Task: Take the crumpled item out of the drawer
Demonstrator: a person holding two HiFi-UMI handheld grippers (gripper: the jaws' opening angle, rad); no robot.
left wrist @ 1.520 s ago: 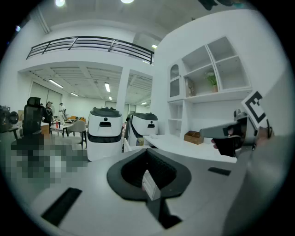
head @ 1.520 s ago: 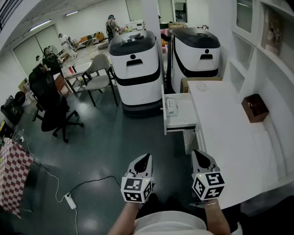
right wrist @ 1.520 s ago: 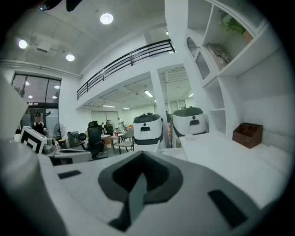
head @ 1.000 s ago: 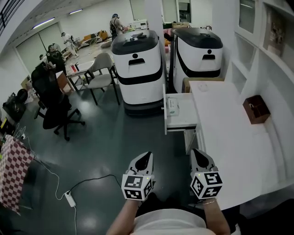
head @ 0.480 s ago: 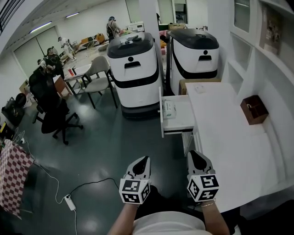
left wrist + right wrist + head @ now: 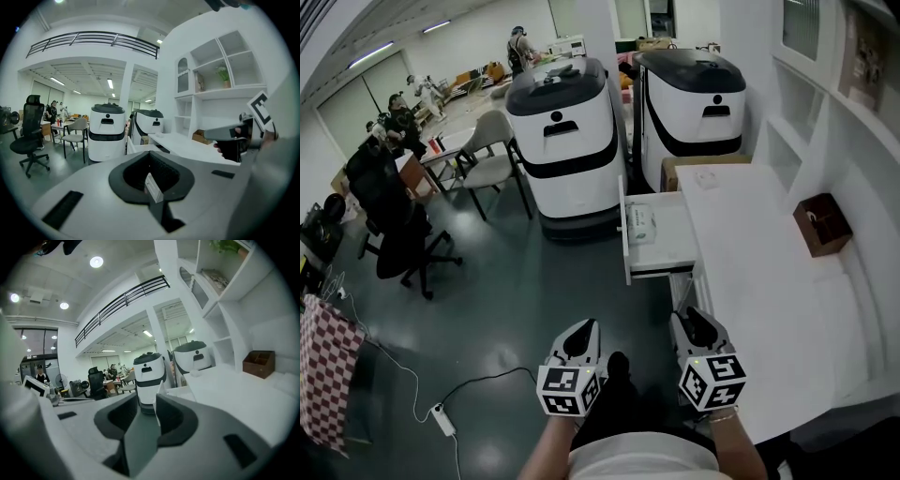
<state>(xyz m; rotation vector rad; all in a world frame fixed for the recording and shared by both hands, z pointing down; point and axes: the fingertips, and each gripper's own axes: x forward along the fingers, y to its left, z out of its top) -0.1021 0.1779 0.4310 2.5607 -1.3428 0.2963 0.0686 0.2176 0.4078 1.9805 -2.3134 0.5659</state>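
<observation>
The left claw (image 6: 582,330) and the right claw (image 6: 695,321) hover side by side low in the head view, in front of the person's body and above the dark floor (image 6: 506,300), both pointing forward. The left claw is clenched: its jaws meet in a narrow tip with nothing between them. The right claw is released, its jaws are opening, and its own view shows only the room between them, with no thing held. Ahead of the right claw a white drawer (image 6: 670,248) stands pulled out from the left edge of the long white table (image 6: 769,281). The crumpled item (image 6: 639,223), a pale wad, lies in the far left part of the drawer, close to its left wall and well apart from both claws. On the table, near the wall, sits a small brown box (image 6: 822,223). Beyond the drawer stand two tall white machines with black bands, one on the left (image 6: 565,141) and one on the right (image 6: 689,98). Further left are a black office chair (image 6: 389,220), a power strip (image 6: 442,420) with its cable on the floor, and a red checked cloth (image 6: 323,370) at the edge of the frame.
</observation>
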